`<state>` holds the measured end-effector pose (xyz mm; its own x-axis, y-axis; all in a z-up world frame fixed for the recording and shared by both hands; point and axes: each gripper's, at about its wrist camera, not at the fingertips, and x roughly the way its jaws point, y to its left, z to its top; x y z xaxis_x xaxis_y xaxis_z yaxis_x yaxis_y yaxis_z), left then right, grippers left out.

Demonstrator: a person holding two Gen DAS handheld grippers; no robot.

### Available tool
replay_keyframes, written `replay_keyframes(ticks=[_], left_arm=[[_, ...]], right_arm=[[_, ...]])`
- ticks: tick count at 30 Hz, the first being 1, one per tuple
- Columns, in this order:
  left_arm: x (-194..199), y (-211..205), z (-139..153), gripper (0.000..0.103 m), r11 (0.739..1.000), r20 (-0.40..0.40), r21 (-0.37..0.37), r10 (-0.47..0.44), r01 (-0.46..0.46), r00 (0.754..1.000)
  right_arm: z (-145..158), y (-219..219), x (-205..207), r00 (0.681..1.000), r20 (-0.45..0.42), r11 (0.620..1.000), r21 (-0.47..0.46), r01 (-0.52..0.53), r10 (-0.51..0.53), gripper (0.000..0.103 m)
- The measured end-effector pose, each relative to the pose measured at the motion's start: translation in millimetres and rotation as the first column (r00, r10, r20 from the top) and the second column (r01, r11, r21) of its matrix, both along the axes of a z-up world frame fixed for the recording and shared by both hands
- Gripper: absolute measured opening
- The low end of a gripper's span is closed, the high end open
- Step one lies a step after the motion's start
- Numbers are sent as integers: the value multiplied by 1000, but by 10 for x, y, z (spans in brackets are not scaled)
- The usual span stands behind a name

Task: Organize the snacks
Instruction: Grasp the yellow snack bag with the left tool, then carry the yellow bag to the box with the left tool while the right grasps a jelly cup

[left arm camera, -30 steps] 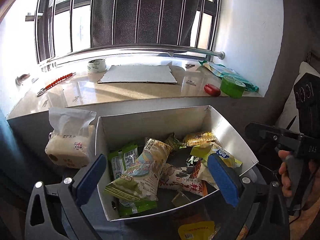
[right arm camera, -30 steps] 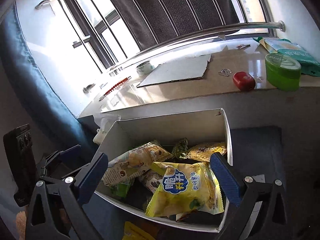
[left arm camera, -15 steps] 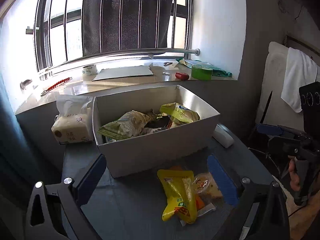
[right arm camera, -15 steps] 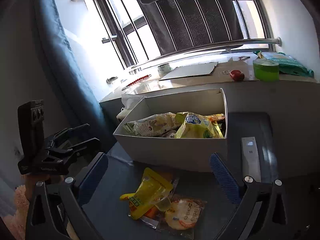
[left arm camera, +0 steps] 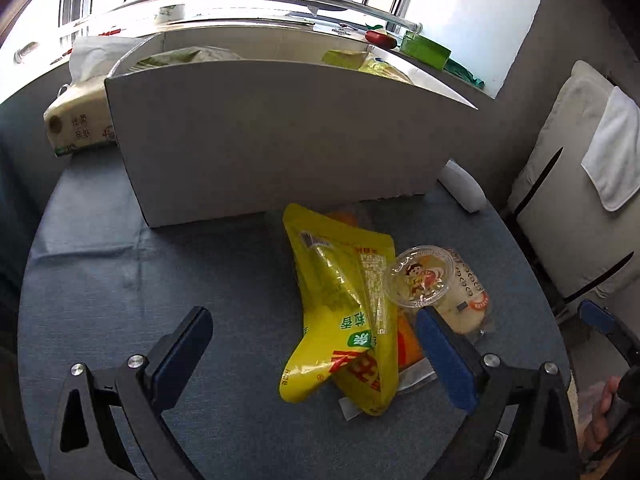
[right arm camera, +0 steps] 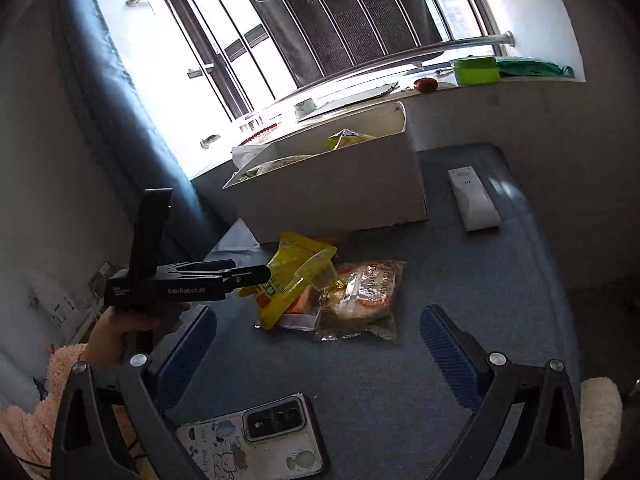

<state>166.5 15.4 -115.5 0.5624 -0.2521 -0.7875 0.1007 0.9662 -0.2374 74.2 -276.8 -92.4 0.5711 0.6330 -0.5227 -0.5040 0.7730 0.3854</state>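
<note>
A white box (left arm camera: 280, 136) holding several snack bags stands at the back of the blue table; it also shows in the right wrist view (right arm camera: 336, 188). In front of it lie a yellow snack bag (left arm camera: 344, 312), a clear jelly cup (left arm camera: 420, 276) and a clear pack of round cakes (left arm camera: 468, 296), with an orange packet under them. My left gripper (left arm camera: 316, 356) is open, low over the table, its fingers on either side of the yellow bag's near end. My right gripper (right arm camera: 316, 344) is open and empty, back from the cake pack (right arm camera: 368, 292) and yellow bag (right arm camera: 288, 280).
A tissue pack (left arm camera: 76, 120) sits left of the box. A white remote (right arm camera: 474, 200) lies right of it. A phone (right arm camera: 260, 436) lies at the table's near edge. The windowsill holds a green tub (right arm camera: 476, 70) and a red object (right arm camera: 426, 85). A chair (left arm camera: 572, 184) stands right.
Both grippers have pulled back from over the box and dropped toward the table. The left one now straddles the yellow bag; the loose snacks have come into close view.
</note>
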Motion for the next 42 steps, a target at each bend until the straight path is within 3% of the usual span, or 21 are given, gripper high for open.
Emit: replay_keyframes(ticks=[1, 2, 3, 5, 8, 20, 28, 32, 33, 34, 35, 42], left_arm=[[24, -19, -20, 101, 1000, -6, 12, 3, -3, 1000], [35, -39, -25, 93, 1000, -4, 28, 0, 0, 1000], [47, -59, -33, 68, 999, -1, 39, -15, 15, 1000], [69, -90, -59, 34, 998, -6, 38, -52, 52, 999], [-5, -48, 27, 30, 996, 32, 81, -36, 33, 999], [-743, 516, 565, 29, 997, 205, 0, 76, -77, 976], [-1099, 767, 662, 29, 989, 264, -59, 143, -132, 954], [-1110, 835, 618, 29, 987, 257, -84, 153, -136, 954], [-1116, 837, 604, 29, 987, 255, -83, 152, -135, 955], [-1105, 831, 590, 29, 987, 253, -83, 152, -135, 955], [-1101, 824, 577, 29, 987, 251, -86, 150, -132, 956], [-984, 736, 588, 29, 990, 259, -91, 126, -106, 958]], right_arm=[[-12, -9, -6, 1000, 0, 1000, 2, 0, 0, 103], [-25, -14, -3, 1000, 0, 1000, 0, 3, -3, 103], [-41, -15, 8, 1000, -6, 1000, -6, 5, -5, 103], [-76, -7, 17, 1000, -16, 1000, -7, 14, -14, 103], [-131, 60, 30, 999, -43, 1000, 2, -1, 1, 103], [-196, 742, 324, 996, 21, 974, -209, -83, 89, 103], [-317, 1225, 727, 992, 36, 923, -372, -97, 119, 103], [-410, 1294, 933, 992, -39, 914, -386, -123, 117, 103], [-447, 1302, 976, 992, -56, 910, -397, -122, 109, 93], [-480, 1308, 1009, 993, -70, 904, -412, -119, 99, 77], [-464, 1308, 996, 995, -38, 899, -426, -99, 91, 49], [-321, 1021, 918, 996, -28, 943, -318, -95, 90, 48]])
